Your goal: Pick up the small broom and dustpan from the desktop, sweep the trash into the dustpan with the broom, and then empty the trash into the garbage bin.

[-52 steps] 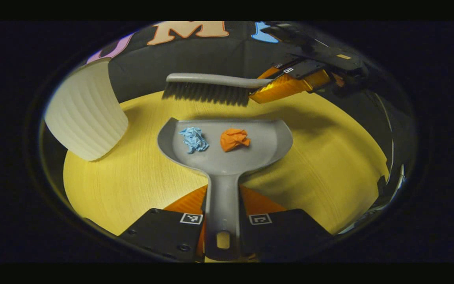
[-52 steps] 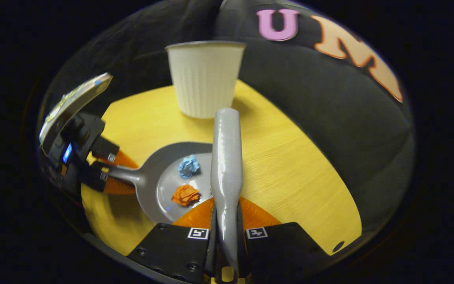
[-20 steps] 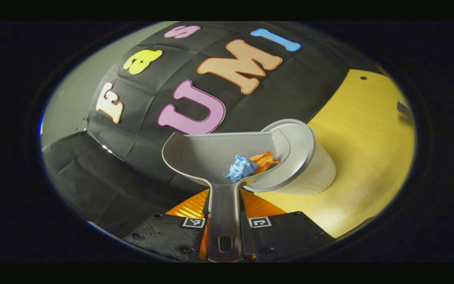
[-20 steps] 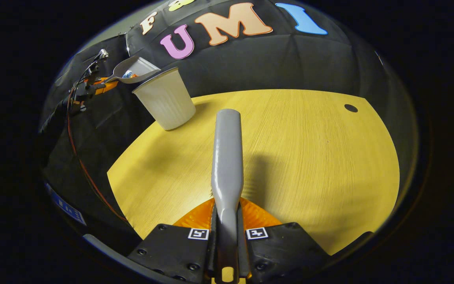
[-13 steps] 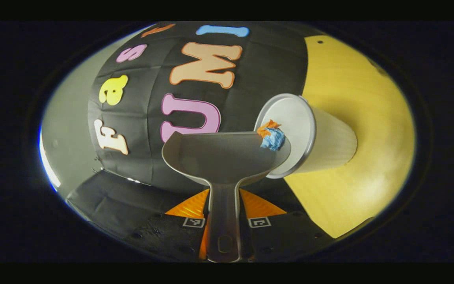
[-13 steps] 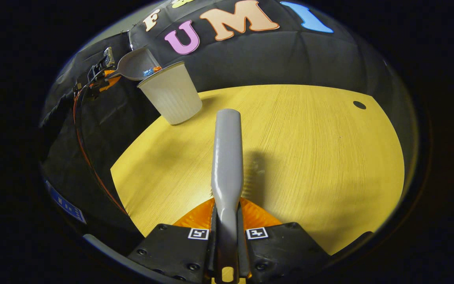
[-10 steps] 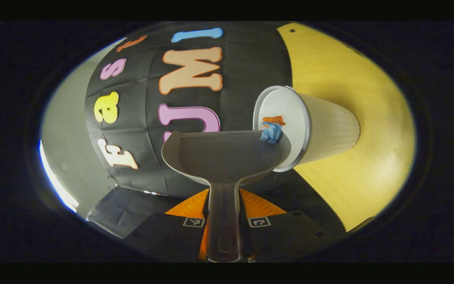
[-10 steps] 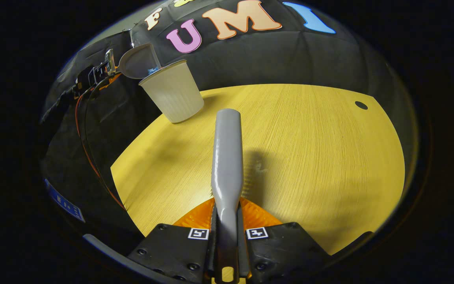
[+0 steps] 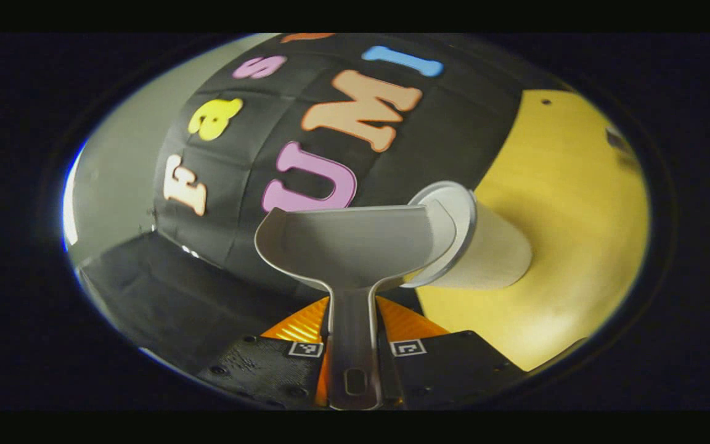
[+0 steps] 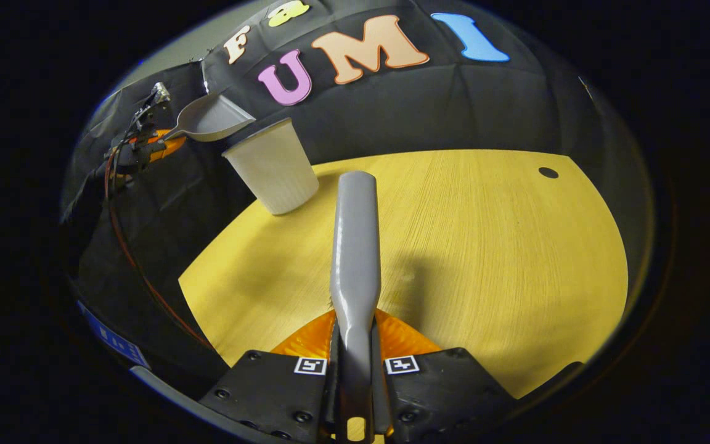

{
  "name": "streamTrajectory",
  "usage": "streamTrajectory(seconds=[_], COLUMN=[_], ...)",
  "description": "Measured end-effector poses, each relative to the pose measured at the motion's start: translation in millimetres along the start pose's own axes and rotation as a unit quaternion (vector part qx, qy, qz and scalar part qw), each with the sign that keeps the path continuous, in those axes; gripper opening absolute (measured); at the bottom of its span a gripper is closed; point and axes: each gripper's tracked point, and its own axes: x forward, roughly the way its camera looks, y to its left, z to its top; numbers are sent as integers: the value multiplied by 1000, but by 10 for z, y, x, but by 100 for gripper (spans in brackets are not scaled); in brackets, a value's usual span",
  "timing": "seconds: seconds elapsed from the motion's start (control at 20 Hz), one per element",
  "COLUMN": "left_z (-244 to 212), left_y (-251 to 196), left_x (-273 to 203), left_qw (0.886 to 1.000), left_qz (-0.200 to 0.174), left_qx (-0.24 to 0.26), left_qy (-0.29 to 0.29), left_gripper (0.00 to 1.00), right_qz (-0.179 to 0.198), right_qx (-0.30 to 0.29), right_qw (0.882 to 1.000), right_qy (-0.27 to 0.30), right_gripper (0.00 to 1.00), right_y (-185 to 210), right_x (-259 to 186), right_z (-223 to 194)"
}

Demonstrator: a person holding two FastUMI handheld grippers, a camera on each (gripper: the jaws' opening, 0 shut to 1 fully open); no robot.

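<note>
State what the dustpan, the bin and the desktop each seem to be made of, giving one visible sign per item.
Dustpan: likely moulded plastic; smooth grey, thin curved rim, soft sheen.
Garbage bin: probably thin plastic or paper; off-white, matte, fine vertical ribs.
Desktop: looks like wood or wood-effect laminate; yellow surface with straight grain lines.

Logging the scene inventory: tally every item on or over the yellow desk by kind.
Grey plastic dustpan: 1
Grey plastic broom: 1
White ribbed garbage bin: 1
Handheld two-finger grippers, left gripper and right gripper: 2
Total: 5
</note>
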Motion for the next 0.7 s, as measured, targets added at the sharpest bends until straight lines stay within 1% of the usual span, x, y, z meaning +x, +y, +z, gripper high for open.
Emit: streamTrajectory(seconds=[0.1,0.2,0.25,0.3,0.35,0.4,0.45,0.55,0.6,0.7], left_z=[195,284,326,363,371,376,387,391,322,148], left_y=[-274,-607,-792,-970,-1162,-1351,-1535,-1903,-2061,-2410], left_x=[-230,-466,-578,-663,-759,-856,-934,-1025,-1070,-1141], left_qw=[997,991,987,982,977,971,966,957,953,938], left_qz=[-15,-39,-55,-70,-87,-103,-119,-154,-169,-199], left_qx=[-70,-126,-151,-176,-195,-214,-228,-243,-250,-282], left_qy=[-14,-20,-20,-21,-20,-19,-22,-23,-14,2], left_gripper=[24,23,27,23,25,25,25,26,25,26], right_qz=[4,1,-4,-15,-31,-48,-67,-103,-121,-147], right_qx=[5,8,12,16,22,29,39,53,55,64], right_qw=[1000,1000,1000,999,999,997,996,992,990,986], right_qy=[-17,-25,-27,-33,-39,-44,-47,-48,-45,-39], right_gripper=[19,19,19,19,19,19,19,19,19,19], right_y=[-5,-30,-14,-23,-62,-107,-146,-186,-200,-198], right_x=[-175,-271,-308,-337,-348,-379,-343,-366,-359,-333], right_z=[42,70,88,125,159,193,138,93,58,-20])
